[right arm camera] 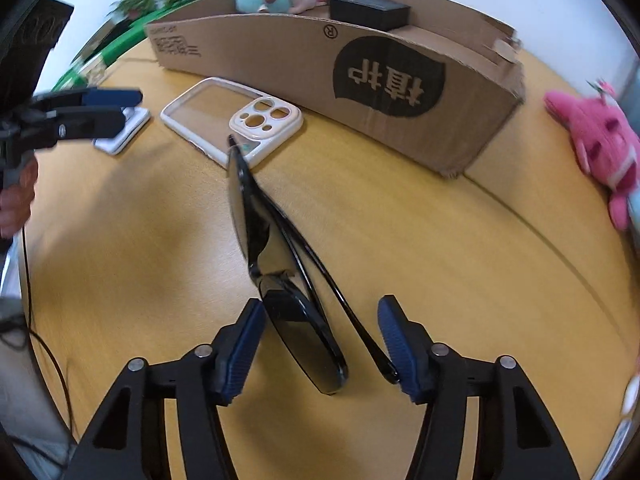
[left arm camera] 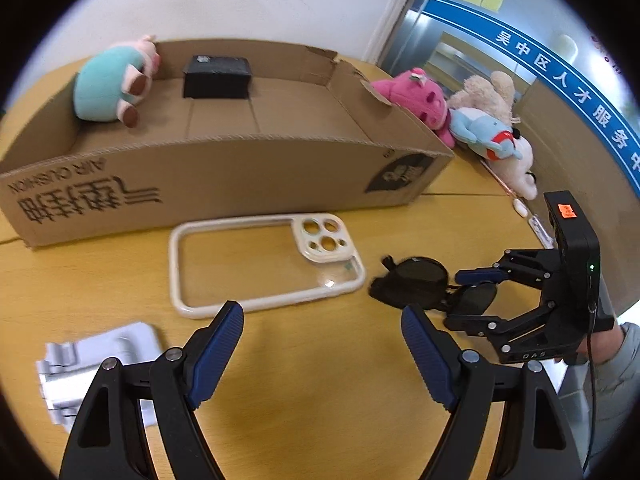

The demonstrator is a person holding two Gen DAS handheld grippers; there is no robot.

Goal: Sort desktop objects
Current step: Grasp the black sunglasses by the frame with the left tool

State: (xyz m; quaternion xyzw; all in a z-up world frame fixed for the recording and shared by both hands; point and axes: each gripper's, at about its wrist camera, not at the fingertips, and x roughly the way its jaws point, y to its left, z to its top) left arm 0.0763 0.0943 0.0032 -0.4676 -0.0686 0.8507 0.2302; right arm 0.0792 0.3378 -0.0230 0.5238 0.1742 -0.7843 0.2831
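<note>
Right gripper [right arm camera: 322, 344] fingers straddling sunglasses [right arm camera: 280, 280] on worktop [right arm camera: 440, 260], not gripping; left gripper [left arm camera: 322, 344] fingers spread, holding nothing

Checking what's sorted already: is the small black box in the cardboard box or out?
In: the small black box sits on the open cardboard box's floor.

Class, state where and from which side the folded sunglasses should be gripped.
Grip the sunglasses across the near lens and folded arm, coming from above. They lie flat on the table, thin, so only the narrow folded width fits between the right tool.
</note>
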